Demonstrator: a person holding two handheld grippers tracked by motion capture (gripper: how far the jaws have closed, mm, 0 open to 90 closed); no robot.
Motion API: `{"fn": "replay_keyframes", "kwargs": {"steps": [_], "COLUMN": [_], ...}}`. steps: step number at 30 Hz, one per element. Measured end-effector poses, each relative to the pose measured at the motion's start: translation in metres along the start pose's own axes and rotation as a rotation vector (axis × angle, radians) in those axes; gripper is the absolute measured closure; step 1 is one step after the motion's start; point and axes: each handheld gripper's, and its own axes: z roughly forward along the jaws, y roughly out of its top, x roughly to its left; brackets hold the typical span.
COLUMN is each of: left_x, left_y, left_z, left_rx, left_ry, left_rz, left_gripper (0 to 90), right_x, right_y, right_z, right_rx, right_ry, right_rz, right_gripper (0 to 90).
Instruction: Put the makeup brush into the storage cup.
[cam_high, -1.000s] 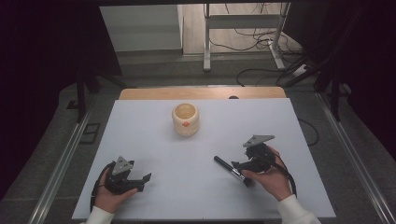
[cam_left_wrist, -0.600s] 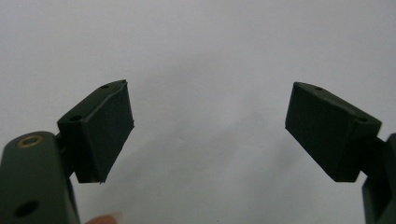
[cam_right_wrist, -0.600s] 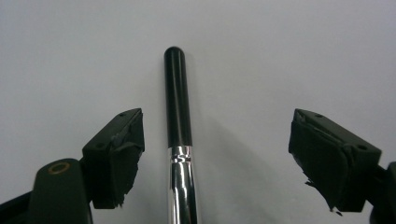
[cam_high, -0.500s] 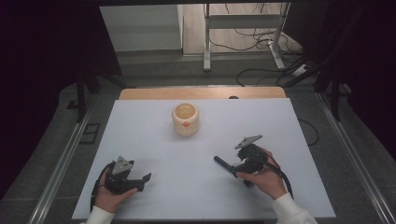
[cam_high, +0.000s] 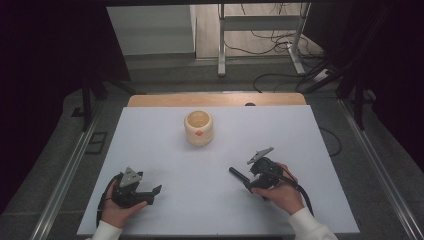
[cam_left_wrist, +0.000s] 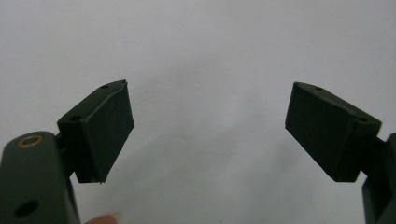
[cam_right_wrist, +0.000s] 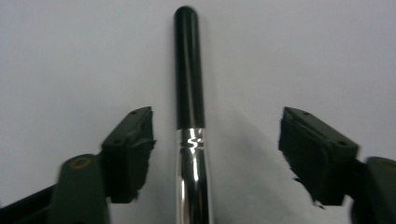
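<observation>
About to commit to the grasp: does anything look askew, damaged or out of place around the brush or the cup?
Nothing stands out. The brush lies flat between the right gripper's open jaws, nearer one pad, and the cup stands upright on the table.

A cup (cam_high: 198, 128) stood upright on the counter (cam_high: 150, 140), toward its far edge and near the middle. A brush (cam_high: 239, 176) lay flat on the counter nearer the person, right of centre, well apart from the cup. The right hand-held gripper (cam_high: 248, 181) sat over the brush, whose handle ran between the jaws, nearer one jaw than the other. The left hand-held gripper (cam_high: 156, 194) rested at the near left of the counter, well apart from both brush and cup.
</observation>
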Motion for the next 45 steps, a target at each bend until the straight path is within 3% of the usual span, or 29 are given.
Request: {"fn": "replay_keyframes", "kwargs": {"steps": [5, 14, 19, 24, 37, 45], "left_x": [0.000, 0.001, 0.001, 0.001, 0.000, -0.001], "left_y": [0.000, 0.000, 0.000, 0.000, 0.001, 0.001], "left_z": [0.000, -0.001, -0.001, -0.001, -0.002, -0.002], "left_rx": [-0.001, -0.003, -0.003, -0.002, -0.007, -0.008], "left_ry": [0.000, 0.005, 0.009, 0.012, 0.017, 0.019], "left_rz": [-0.001, -0.002, -0.006, -0.007, -0.003, -0.002], "left_gripper": [15.7, 15.7, 15.7, 15.7, 15.7, 15.7], "right_x": [0.002, 0.004, 0.004, 0.002, 0.000, -0.003], "right_y": [-0.001, -0.003, -0.003, -0.003, -0.001, -0.001], "right_z": [0.003, 0.008, 0.008, 0.007, 0.007, -0.002], "right_rx": [0.048, 0.107, 0.113, 0.120, 0.137, 0.090], "right_ry": [0.022, 0.019, 0.037, 0.045, 0.052, 0.079], "right_rz": [-0.009, -0.025, -0.022, -0.011, -0.006, 0.012], "right_gripper": [40.4, 52.2, 56.9, 70.9, 71.9, 72.0]}}
